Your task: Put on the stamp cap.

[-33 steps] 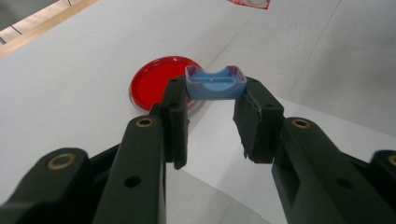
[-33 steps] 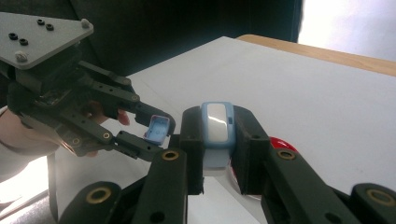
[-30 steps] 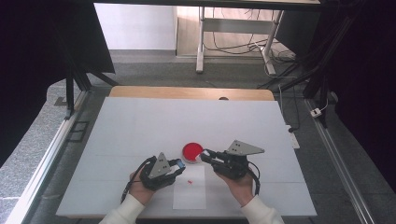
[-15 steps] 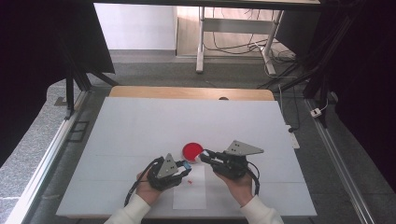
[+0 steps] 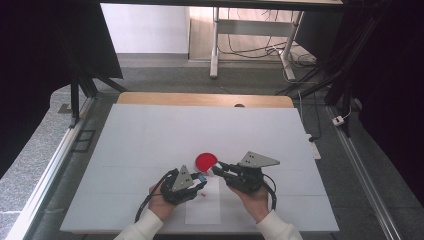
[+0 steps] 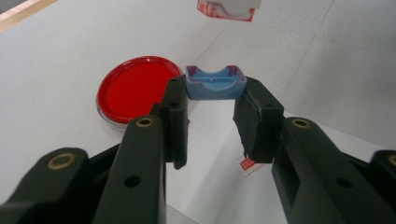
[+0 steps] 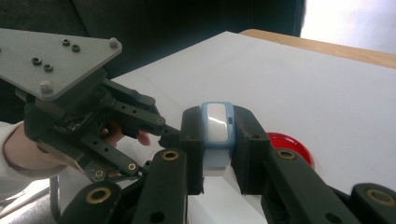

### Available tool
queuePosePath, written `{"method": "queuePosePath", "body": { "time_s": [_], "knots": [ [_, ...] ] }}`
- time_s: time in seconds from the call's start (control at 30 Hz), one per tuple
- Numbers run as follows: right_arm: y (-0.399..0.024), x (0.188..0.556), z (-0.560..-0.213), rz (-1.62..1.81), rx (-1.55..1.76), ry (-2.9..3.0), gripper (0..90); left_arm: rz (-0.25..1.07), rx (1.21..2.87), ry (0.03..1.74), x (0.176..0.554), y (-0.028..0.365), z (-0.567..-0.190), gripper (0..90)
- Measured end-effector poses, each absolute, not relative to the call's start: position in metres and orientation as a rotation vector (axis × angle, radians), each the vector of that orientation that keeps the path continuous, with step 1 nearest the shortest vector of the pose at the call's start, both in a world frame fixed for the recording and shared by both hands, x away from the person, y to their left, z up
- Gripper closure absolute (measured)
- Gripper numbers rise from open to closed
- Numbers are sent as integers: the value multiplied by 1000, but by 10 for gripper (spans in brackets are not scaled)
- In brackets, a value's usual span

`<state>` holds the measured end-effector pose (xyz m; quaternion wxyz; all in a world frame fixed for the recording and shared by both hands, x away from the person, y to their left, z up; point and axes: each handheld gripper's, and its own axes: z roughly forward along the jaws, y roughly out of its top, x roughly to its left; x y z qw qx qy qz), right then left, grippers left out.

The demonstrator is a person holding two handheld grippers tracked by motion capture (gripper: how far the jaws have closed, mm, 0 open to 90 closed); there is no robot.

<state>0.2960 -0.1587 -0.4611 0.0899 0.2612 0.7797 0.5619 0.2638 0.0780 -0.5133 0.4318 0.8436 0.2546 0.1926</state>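
Up close, the left gripper view shows the left gripper (image 6: 212, 116) clamped on a small blue U-shaped piece (image 6: 215, 84), its pads pressing the piece's two sides; just left of it lies a red round dish (image 6: 137, 91) on the white table (image 6: 56, 56), and a red-marked paper slip (image 6: 246, 164) lies under the jaws. The right gripper view shows the right gripper (image 7: 218, 140) clamped on a light blue block with a white face (image 7: 217, 126), with the left gripper's grey plate at its left. From the high view both grippers (image 5: 200, 178) (image 5: 219, 168) sit near the table's near edge, tips almost meeting just near of the dish (image 5: 206, 160); the held pieces are too small there.
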Motion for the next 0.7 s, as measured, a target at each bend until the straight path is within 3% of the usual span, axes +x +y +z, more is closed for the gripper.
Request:
{"method": "queuePosePath", "body": {
  "time_s": [0.7],
  "knots": [
    [-149, 295, -466, 1670, 864, 2348, 750, 488, 2095, 652, 263, 75, -515, 651]
  ]
}}
